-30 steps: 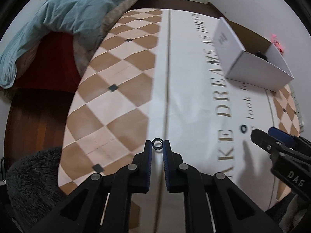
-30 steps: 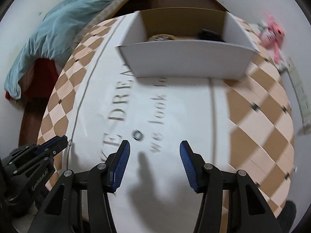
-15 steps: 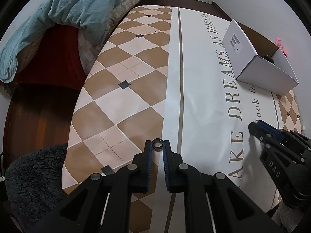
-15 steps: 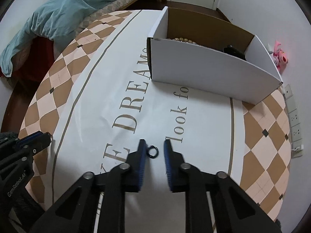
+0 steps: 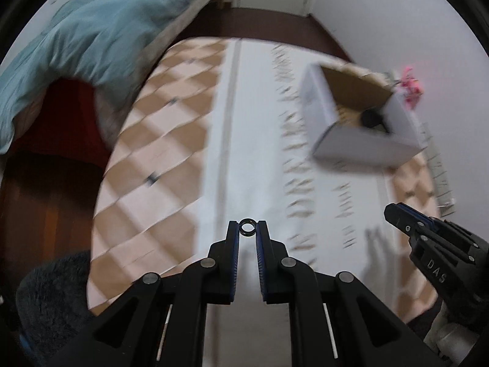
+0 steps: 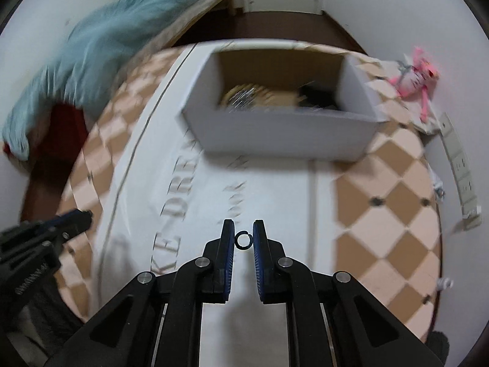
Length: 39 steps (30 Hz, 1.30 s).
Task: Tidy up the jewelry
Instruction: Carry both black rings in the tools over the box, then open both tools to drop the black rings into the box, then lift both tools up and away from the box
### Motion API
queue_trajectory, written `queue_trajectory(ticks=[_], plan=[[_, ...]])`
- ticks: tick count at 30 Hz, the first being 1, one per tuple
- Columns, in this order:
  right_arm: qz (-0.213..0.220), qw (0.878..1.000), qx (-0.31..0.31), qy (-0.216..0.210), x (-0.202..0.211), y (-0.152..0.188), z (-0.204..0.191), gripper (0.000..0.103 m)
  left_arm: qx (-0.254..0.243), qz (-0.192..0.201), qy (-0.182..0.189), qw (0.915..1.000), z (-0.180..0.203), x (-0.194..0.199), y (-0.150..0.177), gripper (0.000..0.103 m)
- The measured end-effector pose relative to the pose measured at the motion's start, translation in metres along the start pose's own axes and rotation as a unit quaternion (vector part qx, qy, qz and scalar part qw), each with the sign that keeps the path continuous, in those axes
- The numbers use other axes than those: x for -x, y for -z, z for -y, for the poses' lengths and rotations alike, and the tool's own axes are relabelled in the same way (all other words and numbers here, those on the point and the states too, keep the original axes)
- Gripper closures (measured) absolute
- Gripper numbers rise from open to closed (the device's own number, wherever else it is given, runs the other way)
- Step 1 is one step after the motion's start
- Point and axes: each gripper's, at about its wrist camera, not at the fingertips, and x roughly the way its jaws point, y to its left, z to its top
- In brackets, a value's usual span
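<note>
My left gripper (image 5: 247, 229) is shut on a small dark ring (image 5: 247, 226) held at its fingertips above the table. My right gripper (image 6: 243, 237) is shut on a second small dark ring (image 6: 243, 241), also lifted off the table. An open white cardboard box (image 6: 287, 137) stands at the far side of the table, with beaded jewelry and a dark item inside. The box also shows in the left wrist view (image 5: 360, 150), to the right. Both views are motion-blurred.
The round table (image 6: 382, 202) has a brown-and-cream checked cloth with a white lettered band. A bed with a blue duvet (image 5: 85, 36) lies to the left. A pink toy (image 6: 418, 73) and a power strip (image 6: 458, 165) lie to the right. A grey furry stool (image 5: 52, 299) sits near left.
My right gripper closed on the ring that lay on the table and lifted it. Both grippers rose and moved toward the box. The left keeps hold of its ring.
</note>
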Motion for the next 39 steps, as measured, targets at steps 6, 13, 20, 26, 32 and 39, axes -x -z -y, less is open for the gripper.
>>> queue_trajectory(ticks=[6,13,20,26,32,39], plan=[[0.012,0.998,-0.057,-0.04,0.02,-0.06,0.051,0.09,-0.021,0.001,0.068,0.9975,0.052,0.005,-0.062,0.095],[-0.051,0.992,-0.08,-0.08,-0.019,-0.117,0.073,0.09,-0.033,-0.036,0.098,0.9939,0.081,-0.021,-0.125,0.094],[-0.094,0.985,-0.106,-0.1,-0.049,-0.133,0.079,0.073,-0.013,-0.07,0.064,0.9954,0.078,-0.043,-0.152,0.087],[-0.077,0.989,-0.097,-0.076,-0.04,-0.126,0.08,0.063,-0.018,-0.045,0.022,0.9986,0.069,-0.036,-0.15,0.034],[-0.052,0.995,-0.085,-0.028,-0.023,-0.116,0.084,0.063,-0.014,-0.029,-0.012,0.9994,0.061,-0.029,-0.132,0.018],[-0.024,0.995,-0.039,0.083,0.001,-0.106,0.08,0.007,-0.015,-0.003,-0.043,0.9989,0.057,-0.017,-0.106,0.004]])
